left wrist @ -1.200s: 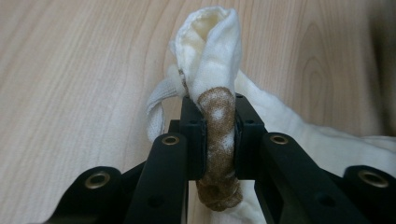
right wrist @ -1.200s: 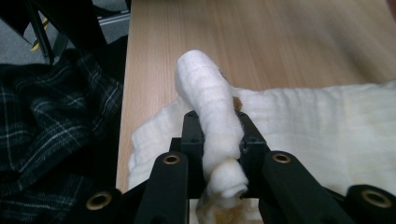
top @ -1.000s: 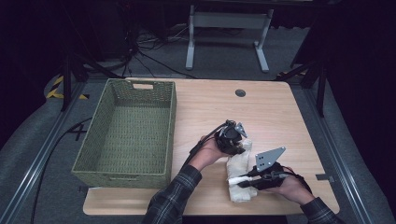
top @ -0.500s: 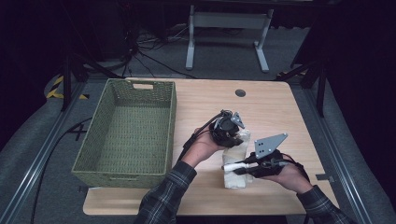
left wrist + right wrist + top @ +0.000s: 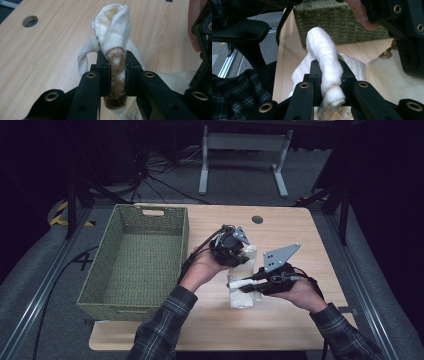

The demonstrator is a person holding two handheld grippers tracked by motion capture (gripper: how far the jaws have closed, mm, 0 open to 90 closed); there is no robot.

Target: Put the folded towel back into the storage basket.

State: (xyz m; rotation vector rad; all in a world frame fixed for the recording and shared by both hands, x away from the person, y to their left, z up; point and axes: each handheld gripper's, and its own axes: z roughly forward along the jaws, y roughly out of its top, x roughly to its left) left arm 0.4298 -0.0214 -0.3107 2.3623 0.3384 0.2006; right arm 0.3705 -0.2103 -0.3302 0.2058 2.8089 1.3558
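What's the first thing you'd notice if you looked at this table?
A white cloth is held just above the middle of the wooden table, pinched between the left gripper and the right gripper. The left gripper view shows a brown patch on the cloth, right between the jaws. To the left stands a big green woven basket.

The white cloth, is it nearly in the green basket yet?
Not yet. Done: both grippers have a grip, the left gripper clamped on a brown-stained fold of the white cloth, the right gripper on a bunched white fold. In hand: the cloth hangs between them over the wooden table. Left: probably putting it in the green woven basket.
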